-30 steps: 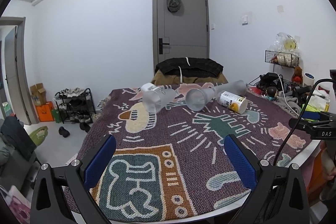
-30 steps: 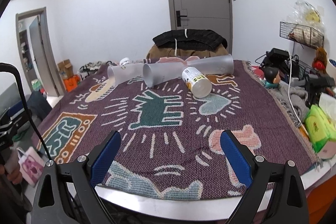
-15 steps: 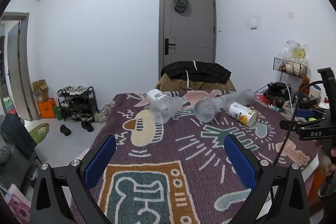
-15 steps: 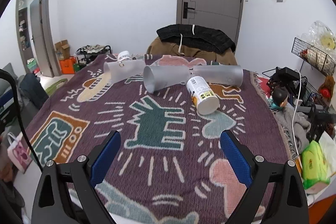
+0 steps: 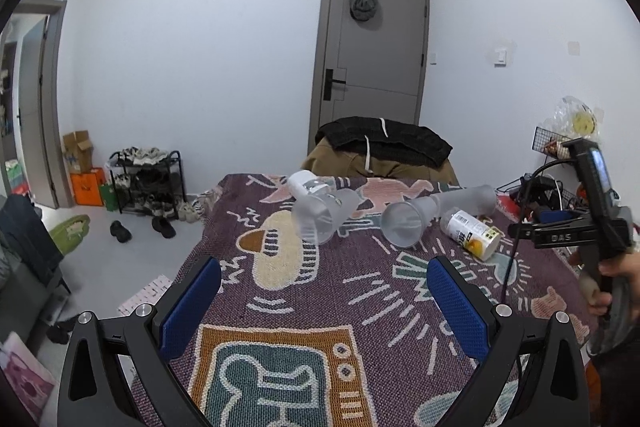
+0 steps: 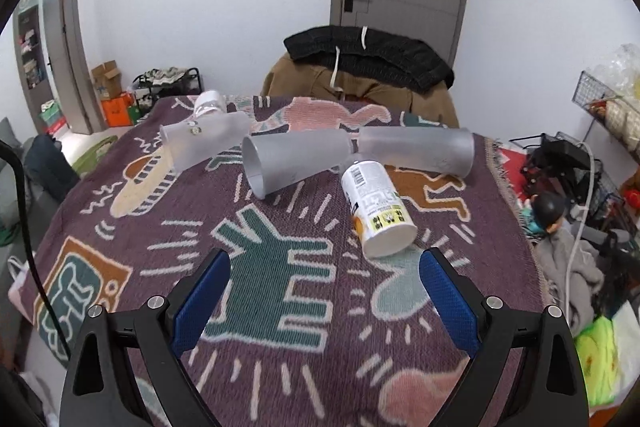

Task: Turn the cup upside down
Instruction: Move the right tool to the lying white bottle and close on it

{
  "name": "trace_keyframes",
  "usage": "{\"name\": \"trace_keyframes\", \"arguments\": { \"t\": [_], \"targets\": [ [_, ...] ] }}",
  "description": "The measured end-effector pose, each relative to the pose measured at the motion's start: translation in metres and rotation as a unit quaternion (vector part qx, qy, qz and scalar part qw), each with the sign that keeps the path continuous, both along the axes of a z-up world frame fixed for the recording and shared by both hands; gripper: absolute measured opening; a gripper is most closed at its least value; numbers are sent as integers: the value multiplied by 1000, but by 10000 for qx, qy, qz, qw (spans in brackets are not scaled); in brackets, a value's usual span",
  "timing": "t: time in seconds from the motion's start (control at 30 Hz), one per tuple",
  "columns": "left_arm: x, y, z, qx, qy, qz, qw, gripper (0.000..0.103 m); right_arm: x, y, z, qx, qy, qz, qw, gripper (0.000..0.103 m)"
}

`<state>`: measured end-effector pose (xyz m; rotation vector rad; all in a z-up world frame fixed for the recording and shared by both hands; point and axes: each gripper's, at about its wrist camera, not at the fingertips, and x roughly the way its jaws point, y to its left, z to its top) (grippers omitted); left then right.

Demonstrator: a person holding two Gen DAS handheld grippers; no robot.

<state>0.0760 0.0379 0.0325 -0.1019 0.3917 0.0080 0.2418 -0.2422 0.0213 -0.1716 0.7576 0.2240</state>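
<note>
**Both tongs spread, cups lying ahead**

Left tongs (image 5: 324, 301) and right tongs (image 6: 324, 293) are spread, holding nothing, over bare cloth (image 6: 280, 267). Ahead of the right tongs lies the cup (image 6: 296, 163), mouth toward them, beside a can (image 6: 378, 211). The desk's left edge (image 5: 192, 259) drops near the left tongs. Two more frosted cups (image 6: 204, 139) lie beyond, their far ends hard to make out.

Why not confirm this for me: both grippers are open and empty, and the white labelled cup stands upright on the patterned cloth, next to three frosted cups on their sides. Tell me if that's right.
One thing is wrong: the white labelled cup does not stand upright; it lies on its side on the patterned cloth, as the right wrist view shows. The rest holds: the left gripper and the right gripper are open and empty, and the three frosted cups lie on their sides.
</note>
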Motion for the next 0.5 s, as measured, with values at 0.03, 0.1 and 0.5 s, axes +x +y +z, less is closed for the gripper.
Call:
{"name": "trace_keyframes", "arguments": {
  "t": [0.03, 0.1, 0.5],
  "targets": [
    [3, 1, -1, 9, 7, 19, 10000, 103, 7, 1, -3, -104, 21, -3, 9999, 96],
    [10, 5, -3, -11, 34, 62, 10000, 103, 22, 2, -8, -254, 91, 21, 9996, 96],
    [44, 29, -22, -325, 214, 450, 9982, 103, 88, 6, -42, -748, 508, 131, 9958, 96]
  ]
}}
